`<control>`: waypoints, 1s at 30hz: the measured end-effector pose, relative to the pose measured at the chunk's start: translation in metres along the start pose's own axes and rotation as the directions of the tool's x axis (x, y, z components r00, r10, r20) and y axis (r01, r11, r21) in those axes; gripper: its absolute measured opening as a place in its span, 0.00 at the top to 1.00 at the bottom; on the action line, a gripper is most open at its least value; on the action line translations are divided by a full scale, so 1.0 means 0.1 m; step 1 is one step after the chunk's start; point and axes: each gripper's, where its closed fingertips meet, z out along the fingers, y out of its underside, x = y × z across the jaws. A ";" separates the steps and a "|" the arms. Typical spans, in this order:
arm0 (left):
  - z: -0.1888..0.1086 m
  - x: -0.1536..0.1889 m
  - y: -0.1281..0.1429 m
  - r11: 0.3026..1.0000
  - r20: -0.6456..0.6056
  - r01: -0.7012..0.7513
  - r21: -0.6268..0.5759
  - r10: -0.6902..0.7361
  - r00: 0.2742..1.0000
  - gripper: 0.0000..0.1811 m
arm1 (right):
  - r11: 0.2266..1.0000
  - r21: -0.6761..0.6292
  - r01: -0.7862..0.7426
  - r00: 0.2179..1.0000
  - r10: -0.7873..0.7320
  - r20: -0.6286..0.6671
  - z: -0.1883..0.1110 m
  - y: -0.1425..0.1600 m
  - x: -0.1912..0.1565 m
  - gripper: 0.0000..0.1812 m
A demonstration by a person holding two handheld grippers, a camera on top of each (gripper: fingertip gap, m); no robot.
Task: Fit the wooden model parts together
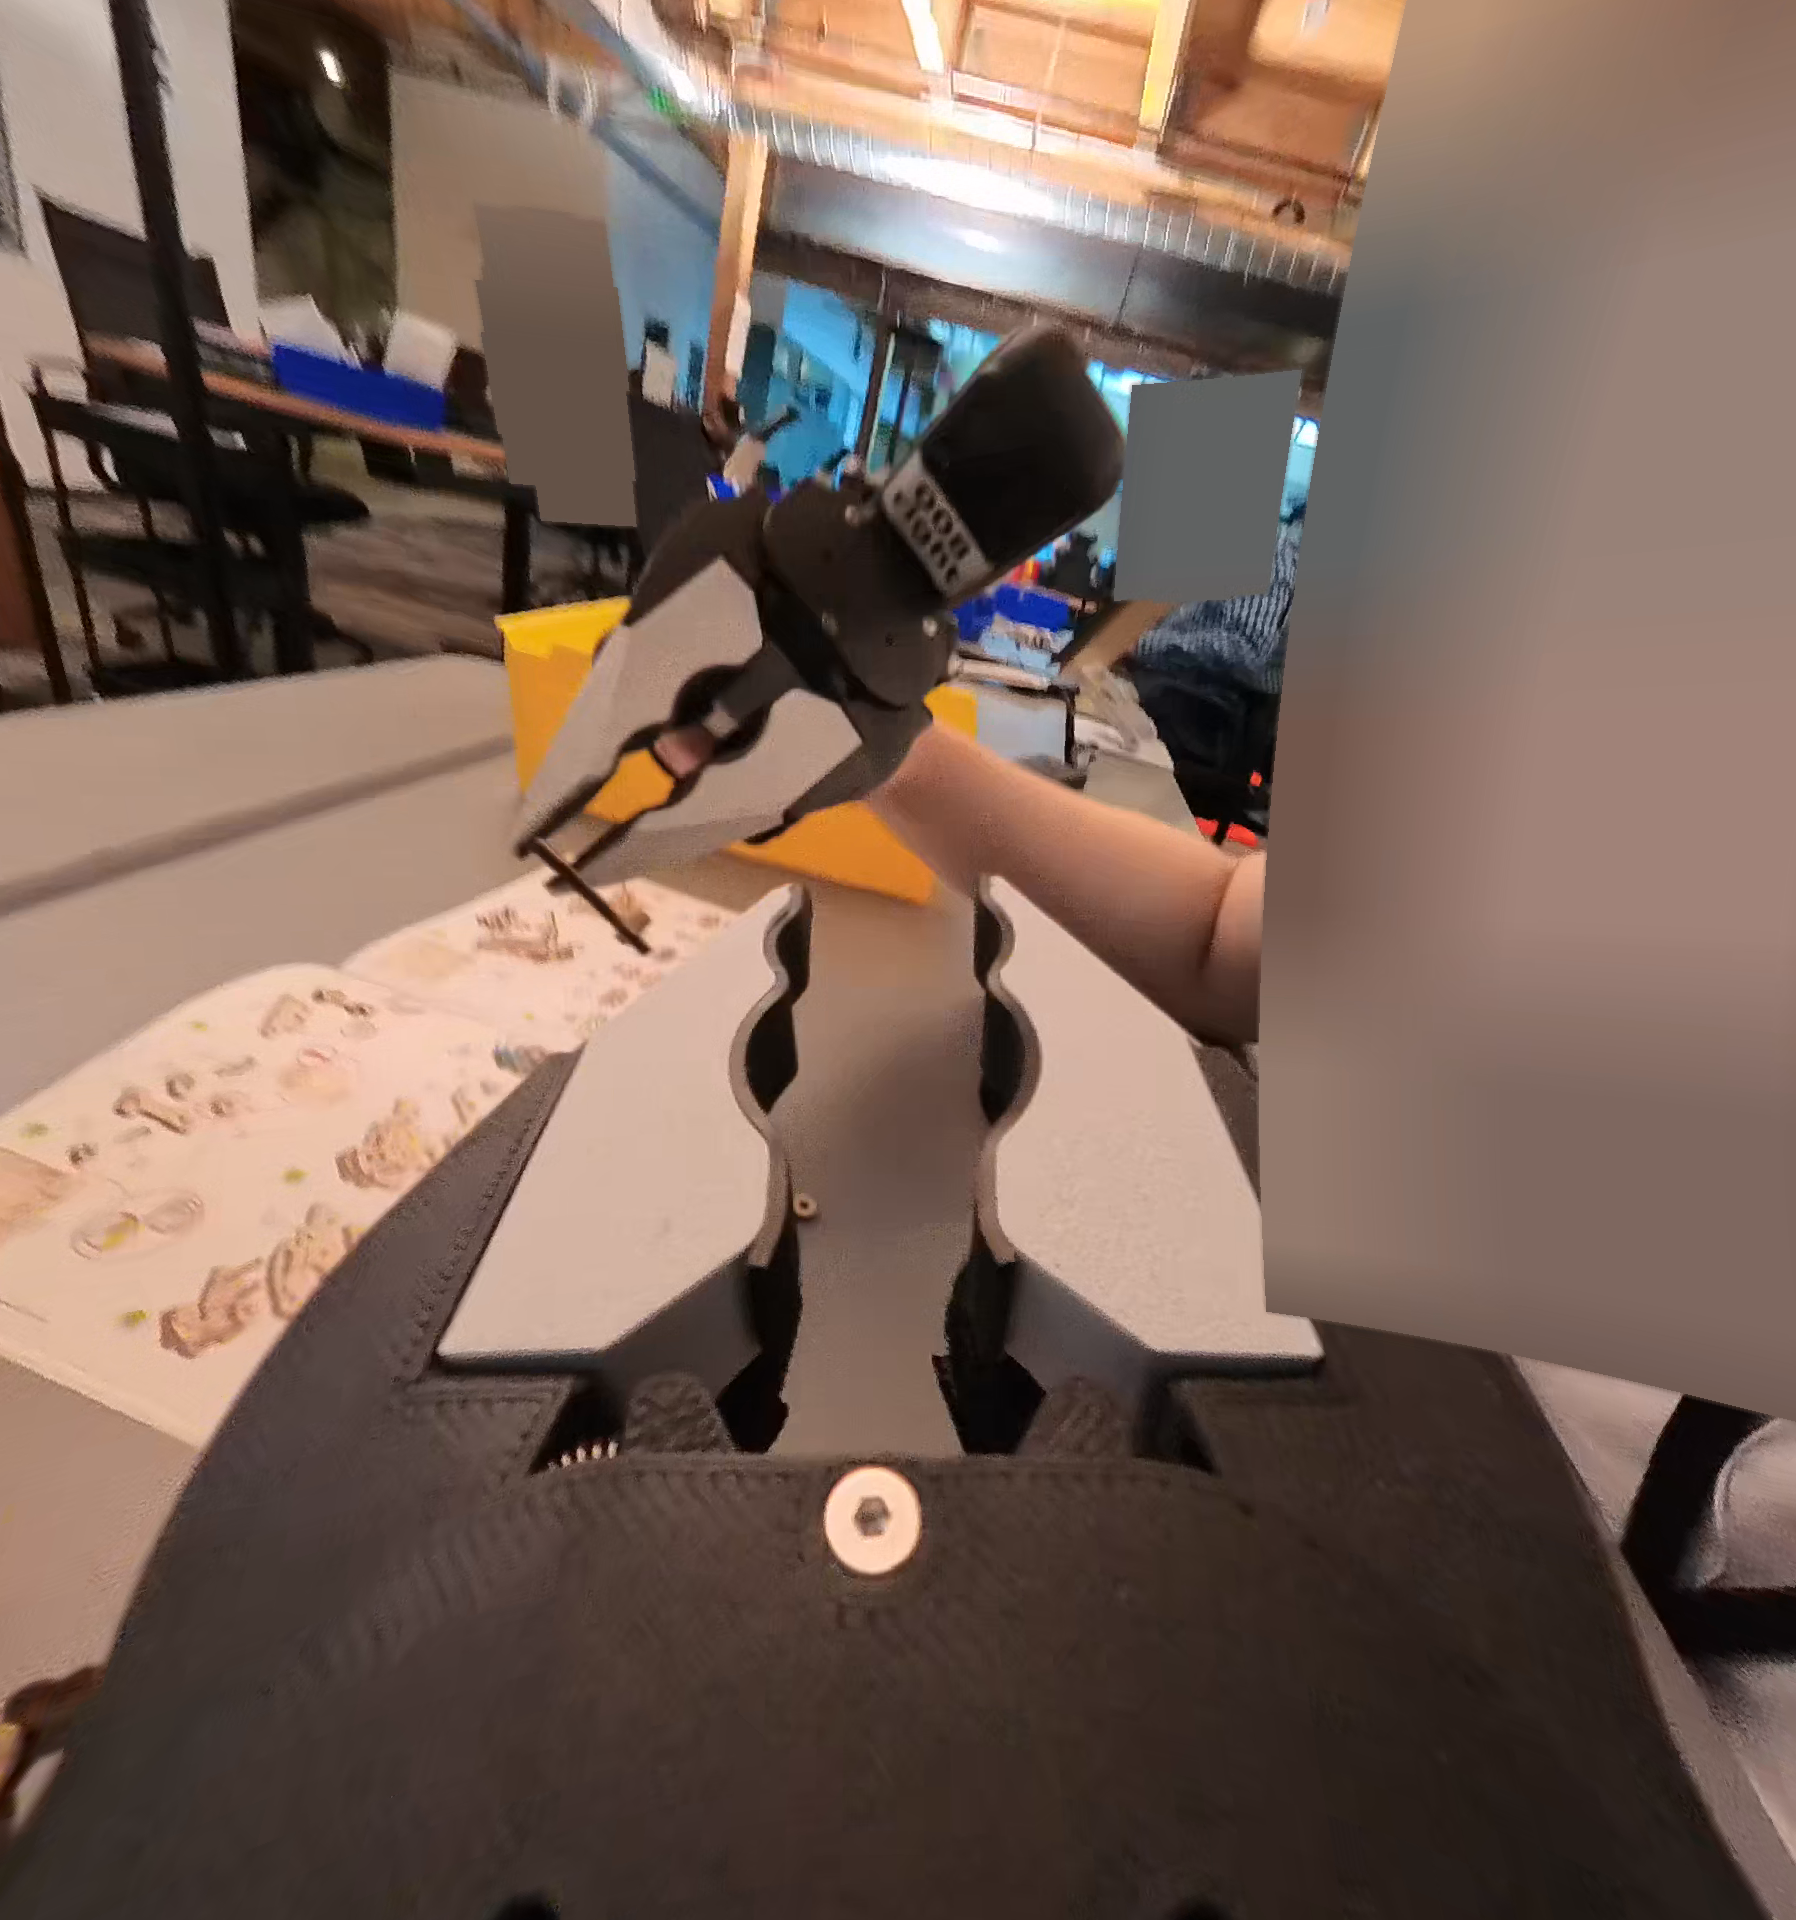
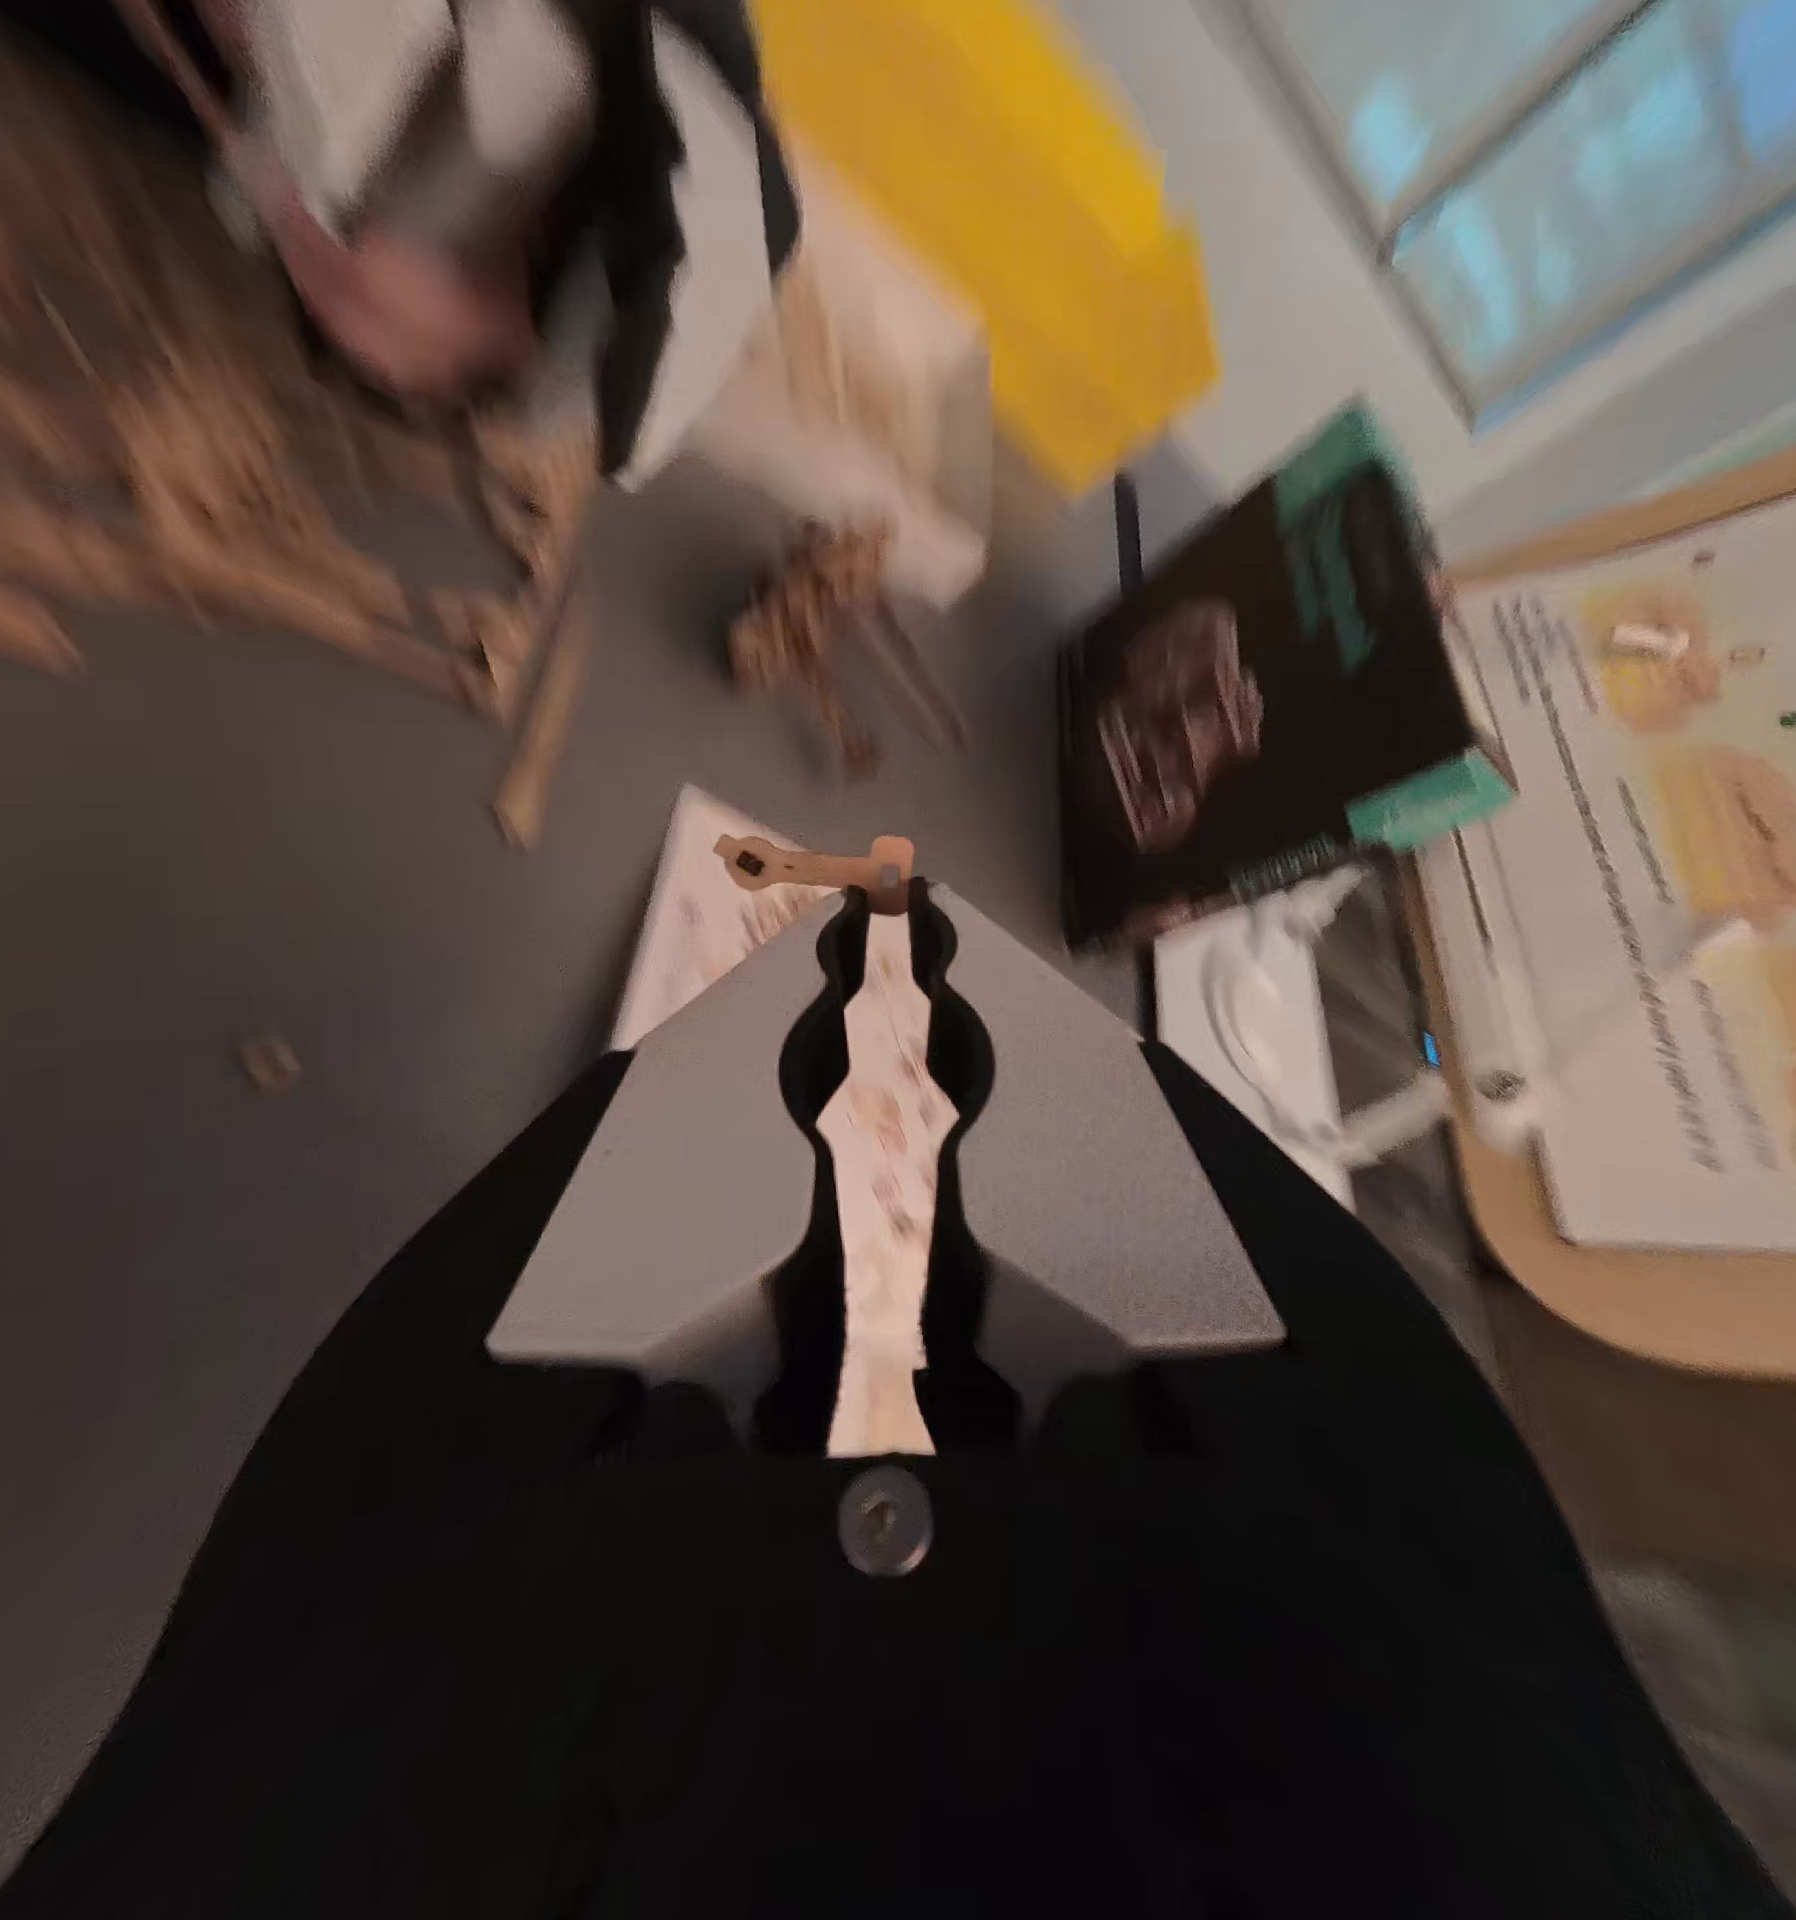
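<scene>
On the left, the instruction sheet [image 1: 250, 1122] lies open on the grey counter [image 1: 146, 790]. Above it my right gripper [image 1: 561, 847] pinches a thin wooden lever piece [image 2: 821, 862] at its fingertips, aloft in front of the yellow bin [image 1: 852, 842]. My left gripper [image 1: 889, 914] hangs spread and empty over bare counter. I judge I am mid-carry — part picked, mate not yet met. Next I must bring it to the wooden model parts [image 2: 811, 623], blurred in the right wrist view beside a dark box [image 2: 1268, 675], and line up the slot. Room is open in the middle; the counter's rounded edge lies right.
</scene>
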 end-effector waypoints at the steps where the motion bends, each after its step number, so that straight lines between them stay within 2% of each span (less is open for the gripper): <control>1: 0.03 -0.02 0.08 0.999 0.007 0.010 -0.037 -0.010 1.000 0.84 | 0.998 -0.045 0.042 0.999 -0.042 -0.011 0.01 0.06 0.00 0.96; 6: 0.09 -0.14 0.41 0.975 0.071 -0.024 -0.220 0.041 0.997 0.85 | 0.973 -0.198 0.122 0.992 -0.127 -0.011 0.01 0.40 0.02 0.96; 9: 0.11 -0.16 0.55 0.950 0.083 -0.085 -0.299 0.115 0.990 0.86 | 0.973 -0.181 0.141 0.989 -0.147 -0.020 0.03 0.44 0.02 0.96; 18: 0.18 -0.03 0.77 0.909 0.025 -0.150 -0.389 0.174 0.984 0.87 | 0.937 -0.238 0.257 0.947 -0.294 -0.133 0.10 0.48 0.19 0.96; 30: 0.16 -0.09 0.75 0.914 0.042 -0.128 -0.385 0.156 0.987 0.89 | 0.932 -0.254 0.259 0.952 -0.290 -0.095 0.18 0.51 0.12 0.96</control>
